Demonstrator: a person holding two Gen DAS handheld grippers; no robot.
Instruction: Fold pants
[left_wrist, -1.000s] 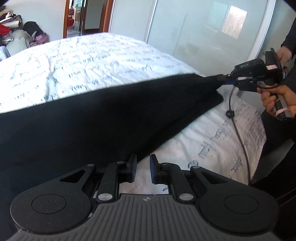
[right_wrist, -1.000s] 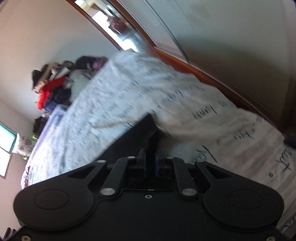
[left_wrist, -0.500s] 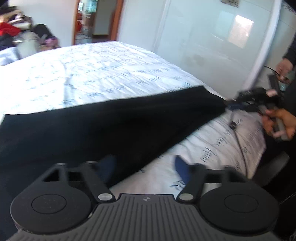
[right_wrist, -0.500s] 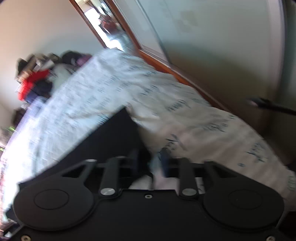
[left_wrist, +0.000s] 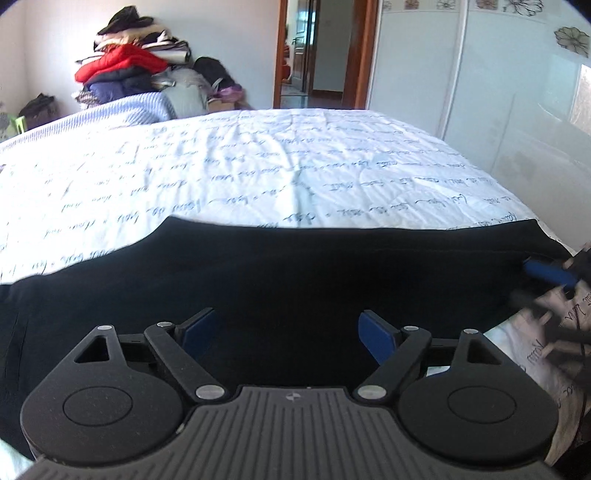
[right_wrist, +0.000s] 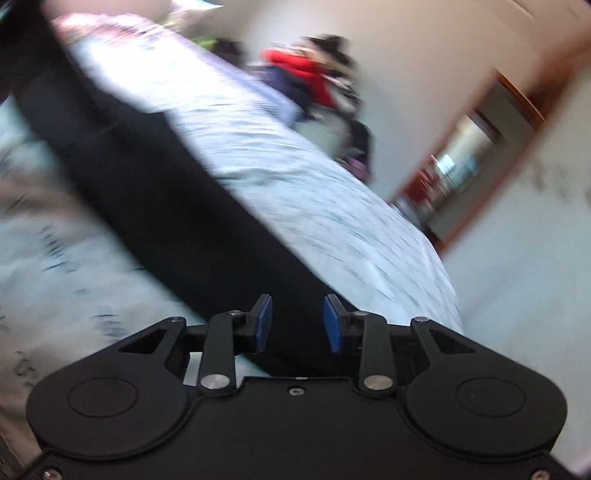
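Black pants (left_wrist: 280, 280) lie on a script-printed sheet (left_wrist: 258, 166), writing illegible.

Bed (left_wrist: 295, 155) lies open toward twelve o'clock; black pants (left_wrist: 295, 266) span it, clothes pile (left_wrist: 125, 70) at eleven.

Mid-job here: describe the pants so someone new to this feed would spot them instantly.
Start at the big bed, covered by a white sheet printed with handwriting. Along its near edge, a long dark garment lies flat: the pants. They are the only plain black cloth on the bed; the clothes pile with the red jacket sits beyond it by the wall.
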